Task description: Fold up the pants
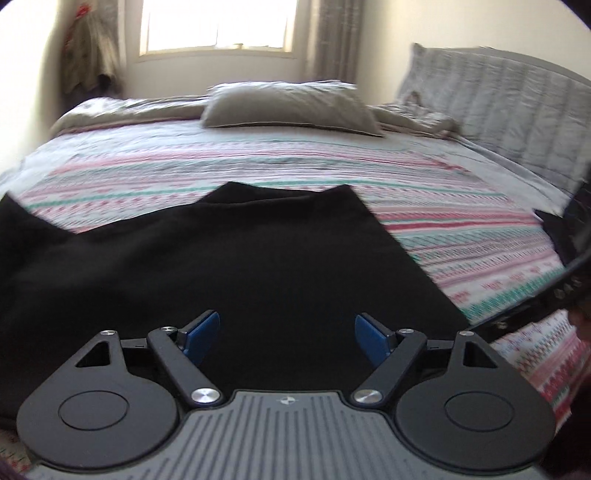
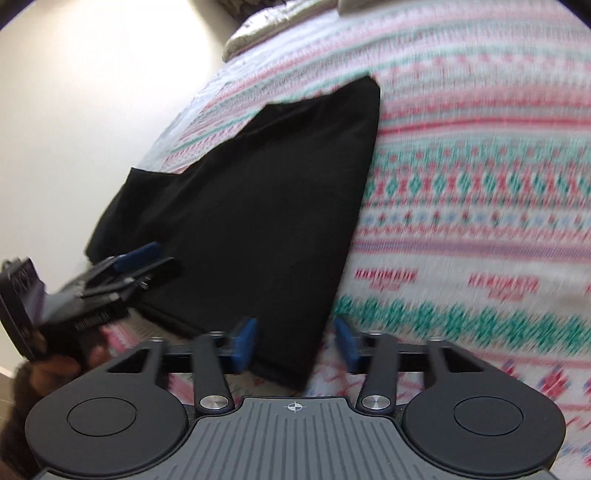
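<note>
Black pants lie flat on a striped, patterned bedspread, with two points of cloth at their far edge. My left gripper hovers over their near part, its blue pads wide apart and nothing pinched between them. In the right wrist view the pants stretch away as a long dark panel. Their near corner lies between the blue pads of my right gripper, and a gap shows on the right side, so the jaws stand open around the cloth. The left gripper shows at the pants' left edge.
A grey pillow and a rumpled blanket lie at the far side of the bed, under a bright window. A quilted grey headboard stands on the right. A pale wall runs along the bed's left side. A hand holds the left gripper.
</note>
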`<act>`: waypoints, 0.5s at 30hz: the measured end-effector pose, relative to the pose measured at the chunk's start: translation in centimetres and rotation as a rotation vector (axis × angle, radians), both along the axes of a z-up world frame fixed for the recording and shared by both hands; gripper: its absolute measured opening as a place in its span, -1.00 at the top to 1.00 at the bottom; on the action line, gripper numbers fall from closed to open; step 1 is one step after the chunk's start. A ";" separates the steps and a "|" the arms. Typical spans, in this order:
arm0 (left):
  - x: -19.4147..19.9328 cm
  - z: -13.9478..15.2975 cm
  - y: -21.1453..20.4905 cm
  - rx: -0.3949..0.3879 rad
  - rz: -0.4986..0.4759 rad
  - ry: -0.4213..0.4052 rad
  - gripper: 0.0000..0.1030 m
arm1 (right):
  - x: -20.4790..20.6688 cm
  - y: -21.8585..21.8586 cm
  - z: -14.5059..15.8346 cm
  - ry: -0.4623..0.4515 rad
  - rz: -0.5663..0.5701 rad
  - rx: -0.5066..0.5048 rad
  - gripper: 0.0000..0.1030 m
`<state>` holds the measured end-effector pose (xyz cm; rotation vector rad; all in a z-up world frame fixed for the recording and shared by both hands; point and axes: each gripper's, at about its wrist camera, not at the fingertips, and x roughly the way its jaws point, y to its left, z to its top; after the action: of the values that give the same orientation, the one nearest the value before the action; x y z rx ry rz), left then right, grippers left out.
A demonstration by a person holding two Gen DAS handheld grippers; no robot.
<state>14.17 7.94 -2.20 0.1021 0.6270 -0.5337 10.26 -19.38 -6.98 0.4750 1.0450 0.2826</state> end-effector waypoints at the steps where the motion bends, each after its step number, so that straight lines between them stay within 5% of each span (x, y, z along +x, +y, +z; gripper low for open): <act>1: -0.1 0.0 -0.5 0.006 -0.033 -0.010 -0.67 | 0.0 0.0 -0.1 0.004 -0.004 0.000 0.54; 9: -4.6 0.4 -4.8 0.084 -0.293 -0.168 -0.67 | 0.0 -0.8 2.6 -0.047 -0.020 0.142 0.66; 15: -5.5 -1.8 -9.3 0.243 -0.240 -0.281 -0.61 | 1.2 -0.7 3.7 -0.061 -0.008 0.192 0.67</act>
<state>8.63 -1.33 -4.02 0.4781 0.4035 -0.6589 11.48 -20.10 -3.29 0.6393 0.9602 0.3901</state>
